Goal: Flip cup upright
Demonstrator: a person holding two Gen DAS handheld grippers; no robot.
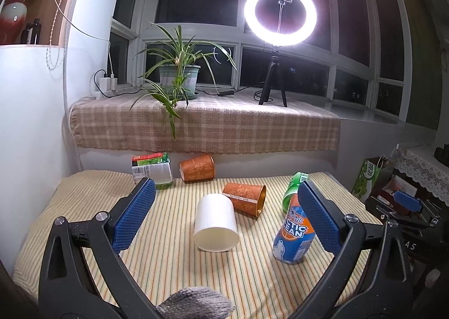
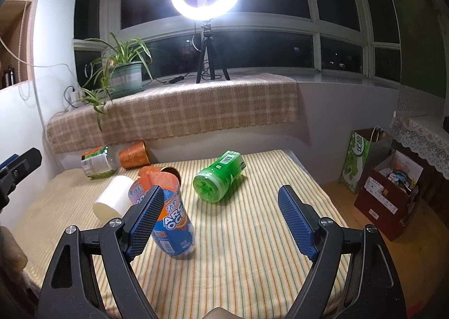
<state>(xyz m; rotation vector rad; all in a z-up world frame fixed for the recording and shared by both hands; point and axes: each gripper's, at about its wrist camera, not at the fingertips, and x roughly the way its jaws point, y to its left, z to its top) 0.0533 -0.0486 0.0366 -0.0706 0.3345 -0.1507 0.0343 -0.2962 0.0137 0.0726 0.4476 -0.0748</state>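
Three cups: one white cup (image 1: 215, 222); two orange cups (image 1: 245, 198); three bottles (image 2: 218, 180).

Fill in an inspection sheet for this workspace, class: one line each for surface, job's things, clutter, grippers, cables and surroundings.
Surface: striped cloth covers the table.
Job's things: white cup on its side, mouth toward the left camera; near orange cup and far orange cup also on their sides.
Clutter: blue bottle, green bottle and clear bottle, all lying down.
Grippers: left gripper open, empty, above the cloth; right gripper open, empty.
Cables: white cable to chargers; black lead on the sill.
Surroundings: ring light, potted plant, checked cloth, dark windows, paper bag.
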